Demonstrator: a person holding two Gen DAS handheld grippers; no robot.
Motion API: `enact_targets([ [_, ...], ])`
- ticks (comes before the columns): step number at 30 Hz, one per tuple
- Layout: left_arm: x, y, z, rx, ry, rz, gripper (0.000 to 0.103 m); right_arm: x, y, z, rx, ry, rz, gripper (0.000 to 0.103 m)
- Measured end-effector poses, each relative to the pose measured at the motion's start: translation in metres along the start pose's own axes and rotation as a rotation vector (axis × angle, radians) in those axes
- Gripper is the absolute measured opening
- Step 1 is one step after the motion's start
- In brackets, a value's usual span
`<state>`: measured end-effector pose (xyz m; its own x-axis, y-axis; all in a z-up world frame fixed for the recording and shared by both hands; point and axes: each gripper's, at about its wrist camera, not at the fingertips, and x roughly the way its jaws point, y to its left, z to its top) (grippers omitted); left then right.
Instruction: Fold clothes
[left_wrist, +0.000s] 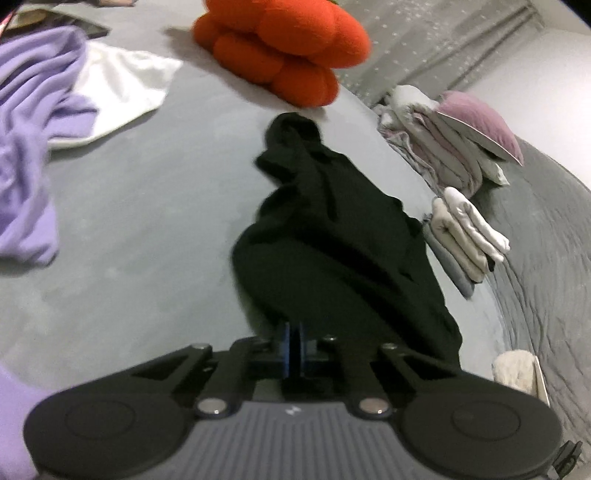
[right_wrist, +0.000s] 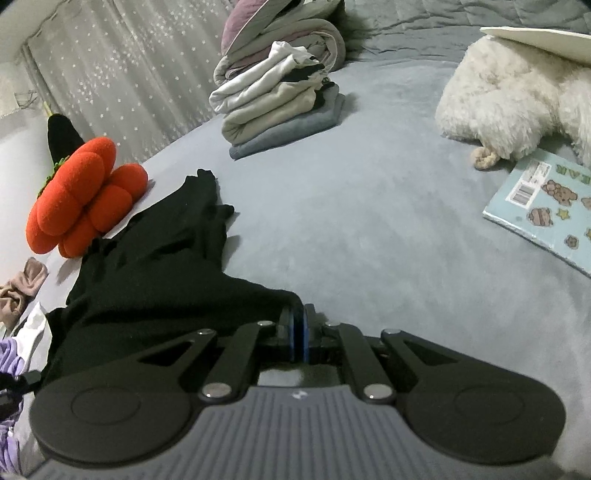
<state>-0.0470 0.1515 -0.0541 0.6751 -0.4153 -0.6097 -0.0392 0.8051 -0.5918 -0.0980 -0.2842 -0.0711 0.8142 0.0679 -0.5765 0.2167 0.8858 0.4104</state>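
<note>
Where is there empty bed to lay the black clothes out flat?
Bare grey bed lies between the black garment, the folded stack and the sticker book. Another bare patch sits between the garment and the purple clothes. It is crowded near the orange cushion.

Grey bed (right_wrist: 369, 229), starred curtain (right_wrist: 122, 74)

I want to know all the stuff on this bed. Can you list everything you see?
black garment: one, black, middle of bed, pinched by both grippers
pumpkin plush: one, orange, beyond the garment
purple garment: one, lilac, crumpled, left side
white cloth: one, white, beside the purple garment
folded clothes stack: one, white, beige, grey
rolled bedding: one bundle, mauve and grey, behind the stack
fluffy toy: one, cream
sticker book: one, pale blue
left hand-held gripper: shut on garment
right hand-held gripper: shut on garment
</note>
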Motion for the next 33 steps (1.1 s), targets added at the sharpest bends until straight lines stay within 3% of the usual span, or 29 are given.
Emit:
enact_targets([
  [13,0.052,-0.051,0.009,0.100,0.063,-0.017,0.005,0.002,0.005,-0.003,-0.048,-0.015,-0.016,0.006],
  [18,0.058,-0.040,0.013,0.057,0.097,-0.018,0.018,0.003,0.004,-0.004,-0.050,-0.016,-0.015,0.006],
  [20,0.051,-0.035,0.015,0.049,0.089,-0.036,0.038,0.003,0.002,-0.002,-0.029,-0.013,-0.005,0.006],
  [22,0.043,-0.030,0.015,0.056,0.075,-0.040,0.045,0.003,0.000,-0.001,-0.010,-0.009,0.004,0.006],
  [28,0.022,-0.017,0.014,0.152,0.034,0.014,0.049,0.004,0.000,0.000,0.007,-0.005,0.013,0.006],
  [33,0.023,-0.008,0.007,0.198,0.037,-0.005,0.049,0.003,0.000,-0.001,0.003,-0.007,0.011,0.006],
])
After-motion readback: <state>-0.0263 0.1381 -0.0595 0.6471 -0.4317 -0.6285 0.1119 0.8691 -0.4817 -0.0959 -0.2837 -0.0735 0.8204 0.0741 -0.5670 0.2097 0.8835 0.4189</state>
